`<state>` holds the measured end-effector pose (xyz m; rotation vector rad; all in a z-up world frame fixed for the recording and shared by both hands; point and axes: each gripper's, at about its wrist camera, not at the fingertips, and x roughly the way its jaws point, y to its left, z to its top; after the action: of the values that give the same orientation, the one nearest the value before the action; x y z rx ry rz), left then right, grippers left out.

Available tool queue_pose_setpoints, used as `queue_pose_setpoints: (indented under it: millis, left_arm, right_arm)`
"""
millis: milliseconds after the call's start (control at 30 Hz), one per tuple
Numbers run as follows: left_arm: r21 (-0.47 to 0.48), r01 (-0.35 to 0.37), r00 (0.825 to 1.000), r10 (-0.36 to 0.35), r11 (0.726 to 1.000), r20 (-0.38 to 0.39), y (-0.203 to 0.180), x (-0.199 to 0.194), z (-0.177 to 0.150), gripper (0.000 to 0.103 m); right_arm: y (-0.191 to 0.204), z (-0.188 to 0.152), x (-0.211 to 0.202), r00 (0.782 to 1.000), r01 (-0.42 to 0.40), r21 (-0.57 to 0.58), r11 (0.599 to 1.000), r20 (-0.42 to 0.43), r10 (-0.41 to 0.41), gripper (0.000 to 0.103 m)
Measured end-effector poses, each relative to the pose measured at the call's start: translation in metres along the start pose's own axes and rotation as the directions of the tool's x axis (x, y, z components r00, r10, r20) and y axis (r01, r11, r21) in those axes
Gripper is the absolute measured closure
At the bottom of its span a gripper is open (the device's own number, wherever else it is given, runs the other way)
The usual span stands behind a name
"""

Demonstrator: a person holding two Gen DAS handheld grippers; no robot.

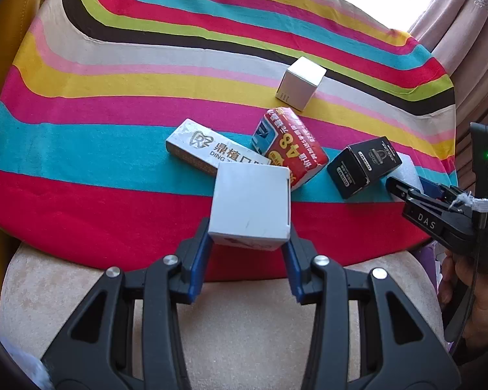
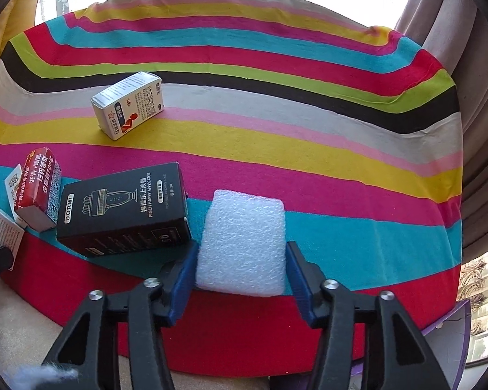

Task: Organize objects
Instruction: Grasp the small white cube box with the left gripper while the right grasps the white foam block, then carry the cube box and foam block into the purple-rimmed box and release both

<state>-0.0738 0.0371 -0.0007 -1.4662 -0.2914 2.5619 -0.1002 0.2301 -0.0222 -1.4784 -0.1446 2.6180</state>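
My left gripper is shut on a white square box, held just above the striped cloth. Behind it lie a long white box with Chinese print, a red packet and a black DORMI box. A small white box stands farther back. My right gripper has its blue pads against both sides of a white foam block, which rests beside the black DORMI box. The red packet and a white medicine box lie to the left.
The striped cloth covers a round table with a beige surface below its front edge. Curtains hang on the right. The right gripper and hand show at the left view's right side.
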Motion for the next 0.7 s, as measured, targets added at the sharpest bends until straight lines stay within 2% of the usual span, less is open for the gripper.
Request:
queue_pose_setpoints:
  millis: [333, 700]
  left_arm:
    - [-0.026, 0.036, 0.999, -0.035, 0.999, 0.041, -0.001, -0.013, -0.009, 0.057]
    - [0.015, 0.04, 0.998, -0.04, 0.999, 0.046, -0.028, -0.022, -0.024, 0.057]
  right_arm:
    - [-0.005, -0.021, -0.024, 0.999, -0.032, 0.037, 0.999, 0.028, 0.031, 0.054]
    - [-0.007, -0.044, -0.052, 0.997, -0.062, 0.06, 0.996, 0.055, 0.058, 0.054]
